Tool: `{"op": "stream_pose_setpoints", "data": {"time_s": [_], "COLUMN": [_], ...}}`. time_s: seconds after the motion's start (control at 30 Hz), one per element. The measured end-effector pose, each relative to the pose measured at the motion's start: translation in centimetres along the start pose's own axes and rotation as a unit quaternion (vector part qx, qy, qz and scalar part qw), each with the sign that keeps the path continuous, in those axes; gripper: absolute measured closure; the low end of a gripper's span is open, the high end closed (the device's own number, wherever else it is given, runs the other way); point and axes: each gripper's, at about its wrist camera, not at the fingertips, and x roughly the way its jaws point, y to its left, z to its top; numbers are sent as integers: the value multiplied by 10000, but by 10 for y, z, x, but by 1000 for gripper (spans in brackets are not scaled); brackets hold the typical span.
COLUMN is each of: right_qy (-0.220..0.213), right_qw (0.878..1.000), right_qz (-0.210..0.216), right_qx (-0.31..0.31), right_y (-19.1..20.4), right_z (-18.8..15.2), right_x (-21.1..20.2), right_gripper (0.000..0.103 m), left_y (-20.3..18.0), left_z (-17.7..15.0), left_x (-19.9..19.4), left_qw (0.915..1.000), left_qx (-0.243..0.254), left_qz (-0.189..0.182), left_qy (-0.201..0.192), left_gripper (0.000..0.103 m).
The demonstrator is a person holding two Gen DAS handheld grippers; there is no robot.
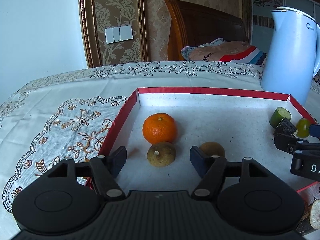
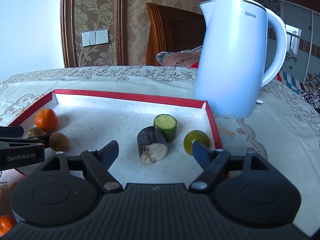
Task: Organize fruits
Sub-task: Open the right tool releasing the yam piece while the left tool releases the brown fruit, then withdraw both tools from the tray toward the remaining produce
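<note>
A red-rimmed white tray (image 1: 200, 90) holds the fruit. In the left wrist view my left gripper (image 1: 158, 159) stands open around a small brown round fruit (image 1: 161, 154), its pads clear of it. An orange mandarin (image 1: 159, 128) sits just behind, and a second brown fruit (image 1: 212, 149) peeks from behind the right finger. In the right wrist view my right gripper (image 2: 156, 150) is open around a dark sugarcane piece (image 2: 152, 147) without touching it. A cucumber chunk (image 2: 165, 127) stands behind that, and a green round fruit (image 2: 197, 141) lies by the right finger.
A pale blue kettle (image 2: 236, 60) stands on the tablecloth (image 1: 60, 104) just beyond the tray's far right corner. Another mandarin (image 2: 6, 224) lies outside the tray at the near left. A further cane piece (image 1: 314, 218) lies near the tray's near right corner.
</note>
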Motion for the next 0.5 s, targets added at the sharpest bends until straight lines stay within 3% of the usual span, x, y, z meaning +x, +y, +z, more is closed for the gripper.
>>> {"op": "stream_pose_setpoints", "data": {"time_s": [0.2,0.5], "right_qy": [-41,-209], "right_qw": [9999,9994], "right_qz": [53,160], "right_qx": [103,211], "right_y": [-4,-9], "right_z": [-1,-3], "right_x": [-5,-18], "right_gripper": [6,3], "left_y": [2,6], "left_z": [-2,-6], "left_x": [-6,-20], "left_qw": [10000,9997], "left_qx": [5,-16], "left_qz": [23,-20], "left_qy": [-64,-228], "left_gripper": [33,31]}}
